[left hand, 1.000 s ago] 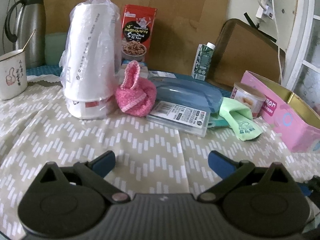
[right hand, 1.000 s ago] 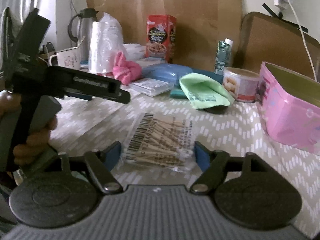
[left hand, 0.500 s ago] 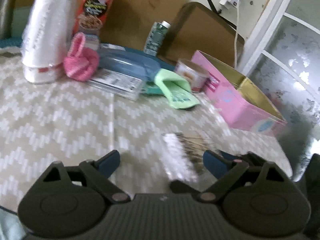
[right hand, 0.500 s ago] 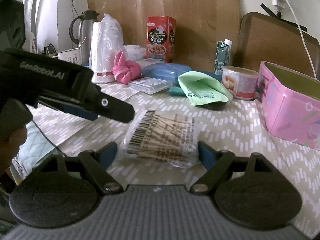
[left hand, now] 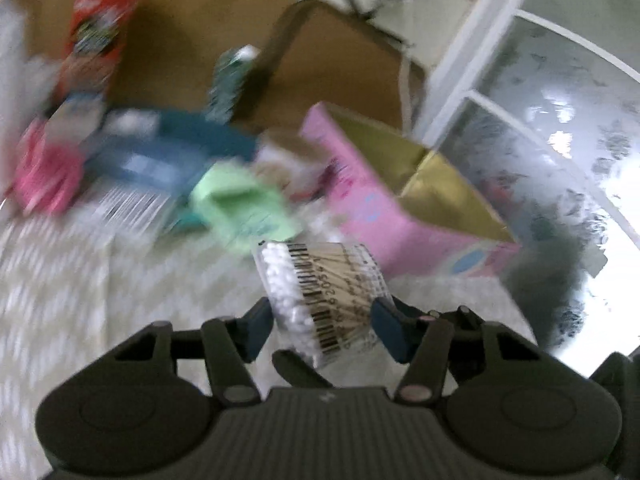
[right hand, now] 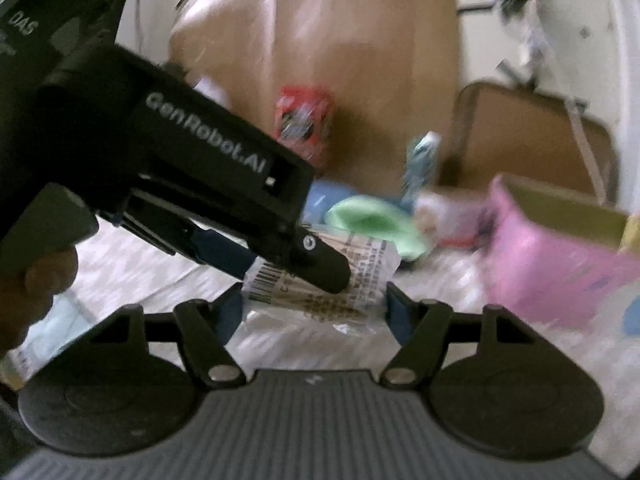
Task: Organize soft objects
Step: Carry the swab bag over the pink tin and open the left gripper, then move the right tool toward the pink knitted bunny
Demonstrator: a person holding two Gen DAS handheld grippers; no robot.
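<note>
a home: patterned tablecloth [left hand: 60, 280], red snack box [left hand: 100, 36], frosted window [left hand: 560, 120].

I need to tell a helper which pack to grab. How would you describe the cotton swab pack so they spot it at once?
Start at the open pink box with the gold lining on the patterned tablecloth. Just in front of it, both grippers close around a clear plastic bag of wooden-stick cotton swabs. Unlike the neighbouring light green cloth, it is see-through with a black barcode.
</note>
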